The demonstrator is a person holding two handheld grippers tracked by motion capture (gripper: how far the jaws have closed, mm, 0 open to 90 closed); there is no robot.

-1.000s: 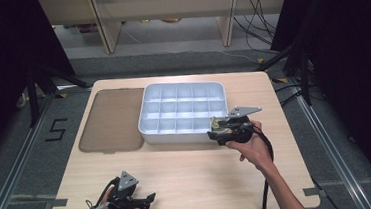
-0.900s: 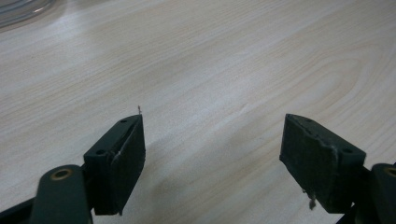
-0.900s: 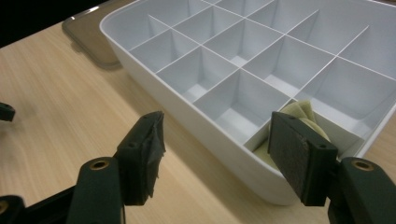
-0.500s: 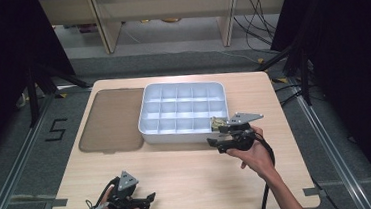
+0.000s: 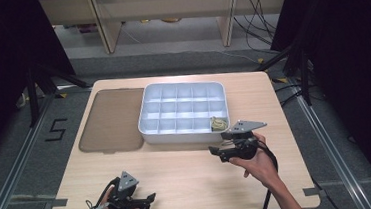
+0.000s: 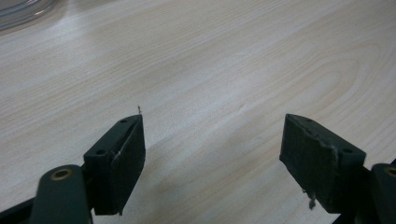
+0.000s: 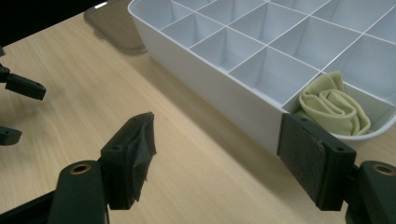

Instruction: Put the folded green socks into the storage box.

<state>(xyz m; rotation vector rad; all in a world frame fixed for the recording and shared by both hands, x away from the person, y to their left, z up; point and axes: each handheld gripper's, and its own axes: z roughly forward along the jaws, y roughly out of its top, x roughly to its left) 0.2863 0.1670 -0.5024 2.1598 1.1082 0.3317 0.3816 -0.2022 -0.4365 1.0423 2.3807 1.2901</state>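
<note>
A rolled-up pale green cloth (image 7: 335,108) is lying in the corner compartment of the white divided tray (image 5: 175,133), the one at the tray's near right corner in the high view (image 5: 218,124). It is sitting inside the compartment walls, touching nothing but the tray.

The right gripper (image 5: 216,151) is hovering just in front of that corner, over the bare tabletop, with its jaws standing wide apart and nothing between them; they have just been opening further. In the right gripper view (image 7: 215,154) the tray's near wall is running across between the two jaws, and the cloth is sitting just beyond the right-hand one.

The left gripper (image 5: 148,200) is resting near the table's (image 5: 189,174) front edge, well apart from the tray, jaws also spread wide over empty wood (image 6: 212,144).

A brownish clear lid (image 5: 109,120) is lying flat just beside the tray's left side.
</note>
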